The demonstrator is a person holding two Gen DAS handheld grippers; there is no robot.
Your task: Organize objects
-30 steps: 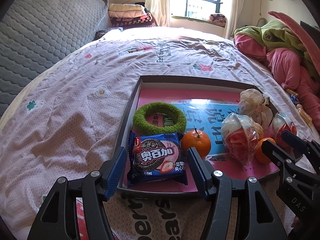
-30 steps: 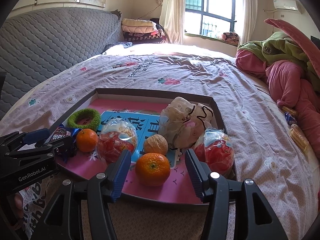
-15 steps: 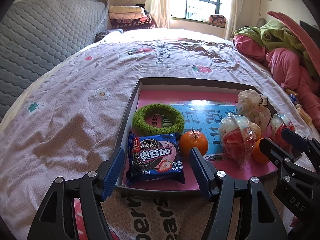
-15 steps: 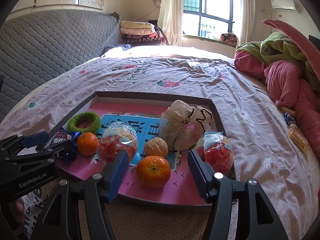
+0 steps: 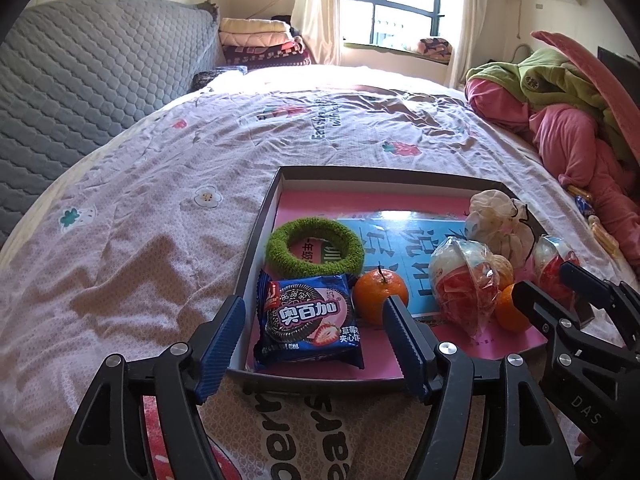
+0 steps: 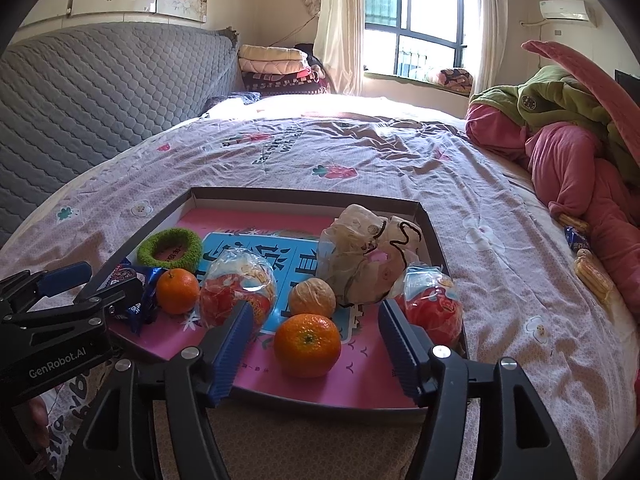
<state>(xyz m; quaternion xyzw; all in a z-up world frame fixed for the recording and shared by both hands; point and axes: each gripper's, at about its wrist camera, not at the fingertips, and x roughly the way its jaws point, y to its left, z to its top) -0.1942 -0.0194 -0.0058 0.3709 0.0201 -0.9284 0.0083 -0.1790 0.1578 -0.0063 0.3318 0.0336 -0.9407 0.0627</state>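
Observation:
A shallow dark tray (image 5: pixel 256 236) (image 6: pixel 434 232) with a pink floor lies on the bed. In it are a blue Oreo packet (image 5: pixel 310 318), a green fuzzy ring (image 5: pixel 315 246) (image 6: pixel 169 249), two oranges (image 5: pixel 379 291) (image 6: pixel 307 345), a walnut (image 6: pixel 312 297), two red wrapped snacks (image 6: pixel 236 294) (image 6: pixel 434 304) and a crumpled bag (image 6: pixel 370 256). My left gripper (image 5: pixel 314 344) is open and empty, just short of the packet. My right gripper (image 6: pixel 316 354) is open and empty, either side of the near orange.
The bed is covered by a pink flowered sheet (image 5: pixel 160 200). A grey quilted headboard (image 5: pixel 80 80) stands at the left. Pink and green bedding (image 6: pixel 568 152) is piled at the right, with small snack packets (image 6: pixel 580 248) beside it. Folded blankets (image 6: pixel 276 64) lie by the window.
Both grippers have pulled back and risen slightly, so the tray sits a little farther off. Both stay open. Nothing in the tray has moved.

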